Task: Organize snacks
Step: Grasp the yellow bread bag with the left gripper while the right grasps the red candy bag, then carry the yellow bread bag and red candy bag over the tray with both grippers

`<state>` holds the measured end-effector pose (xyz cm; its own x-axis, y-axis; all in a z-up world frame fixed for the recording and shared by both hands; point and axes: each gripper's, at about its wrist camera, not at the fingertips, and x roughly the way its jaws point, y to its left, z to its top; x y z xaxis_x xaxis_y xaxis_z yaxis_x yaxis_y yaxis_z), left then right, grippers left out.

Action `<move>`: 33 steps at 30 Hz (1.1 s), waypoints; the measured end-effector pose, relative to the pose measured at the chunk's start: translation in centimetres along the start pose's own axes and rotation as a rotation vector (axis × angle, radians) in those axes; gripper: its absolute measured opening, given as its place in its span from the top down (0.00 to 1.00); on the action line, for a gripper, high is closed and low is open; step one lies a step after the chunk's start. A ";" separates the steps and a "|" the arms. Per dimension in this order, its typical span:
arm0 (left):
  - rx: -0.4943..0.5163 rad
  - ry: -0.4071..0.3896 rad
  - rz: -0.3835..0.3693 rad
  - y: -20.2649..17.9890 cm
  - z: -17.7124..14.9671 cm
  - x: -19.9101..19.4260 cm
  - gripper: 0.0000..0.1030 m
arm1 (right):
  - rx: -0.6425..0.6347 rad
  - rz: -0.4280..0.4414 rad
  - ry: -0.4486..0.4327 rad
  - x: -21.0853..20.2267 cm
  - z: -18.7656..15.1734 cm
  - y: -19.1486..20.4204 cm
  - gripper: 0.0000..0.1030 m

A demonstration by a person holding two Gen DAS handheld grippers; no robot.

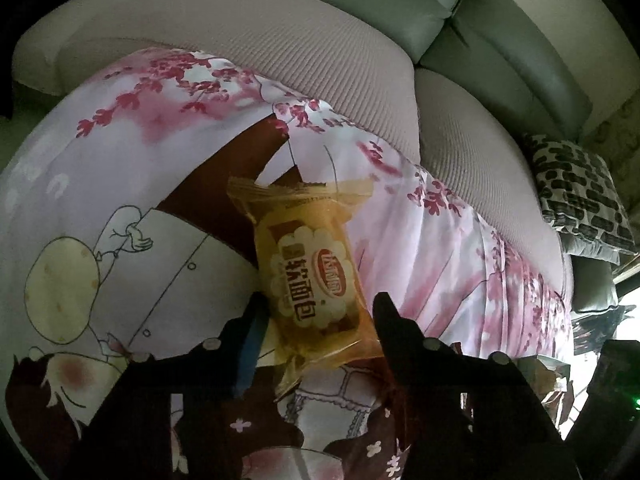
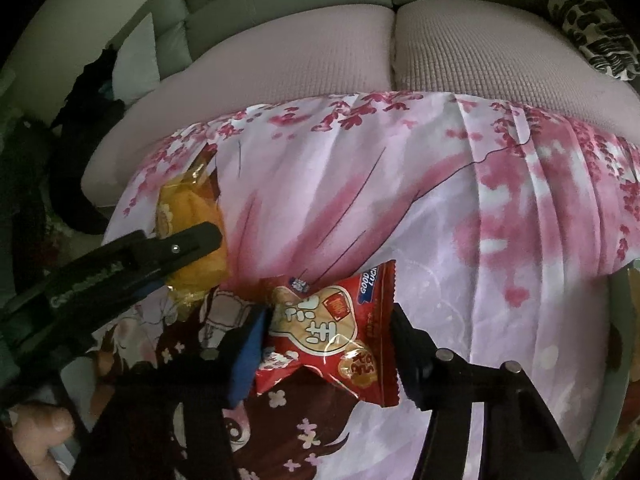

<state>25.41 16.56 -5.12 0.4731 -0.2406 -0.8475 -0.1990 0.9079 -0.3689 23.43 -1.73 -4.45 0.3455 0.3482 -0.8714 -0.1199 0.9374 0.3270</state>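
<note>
A grey-green leather sofa (image 1: 400, 4) with ribbed beige seat cushions (image 2: 304, 60) fills the background, and across the seat lies a pink cherry-blossom printed cloth (image 1: 432, 248) with a cartoon figure on it; this cloth is the work surface.

In the left wrist view, the left gripper (image 1: 316, 312) has its fingers narrowed on a translucent yellow-orange wrapped soft bread packet (image 1: 308, 264). The packet runs from between the fingers up toward 12 o'clock, its crimped end leaning to 11 o'clock. The blue pad (image 1: 250, 344) meets its lower left edge and the black finger its lower right corner, so the hold sits low on the packet, near the tail seal.

In the right wrist view, the right gripper (image 2: 328, 332) is closed on a red crinkled foil snack packet (image 2: 336, 328), blue pad at 9 o'clock, black finger at 3 o'clock. The packet looks creased under the squeeze. The left gripper and its bread packet show at 9 to 10 o'clock there, near but apart.

To do this step well, I judge both packets should rise straight off the cloth without dragging its folds. The bread is soft, so light pressure suits it. The end-on hold may let it swing, so slow travel helps. Keeping the two grippers well apart avoids a clash.
</note>
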 end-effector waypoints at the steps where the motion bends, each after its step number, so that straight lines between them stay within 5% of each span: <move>1: -0.001 0.000 0.008 0.0 0.0 0.0 0.54 | -0.004 -0.002 -0.001 -0.1 0.0 0.1 0.44; 22: -0.055 -0.121 -0.019 -2.2 -4.4 -8.8 0.58 | 0.074 -0.016 -0.112 -8.7 -3.3 -2.6 0.49; 28: 0.026 -0.135 -0.045 -5.7 -6.6 -11.2 0.58 | 0.119 -0.043 -0.173 -12.6 -5.6 -5.0 0.49; 33: 0.180 -0.078 -0.123 -12.1 -9.7 -10.6 0.58 | 0.211 -0.158 -0.203 -16.2 -8.3 -10.9 0.49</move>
<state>14.47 4.81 4.62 0.5506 -0.3324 -0.7657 0.0174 0.9216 -0.3876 11.45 -17.46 3.07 0.5259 0.1704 -0.8333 0.1375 0.9498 0.2810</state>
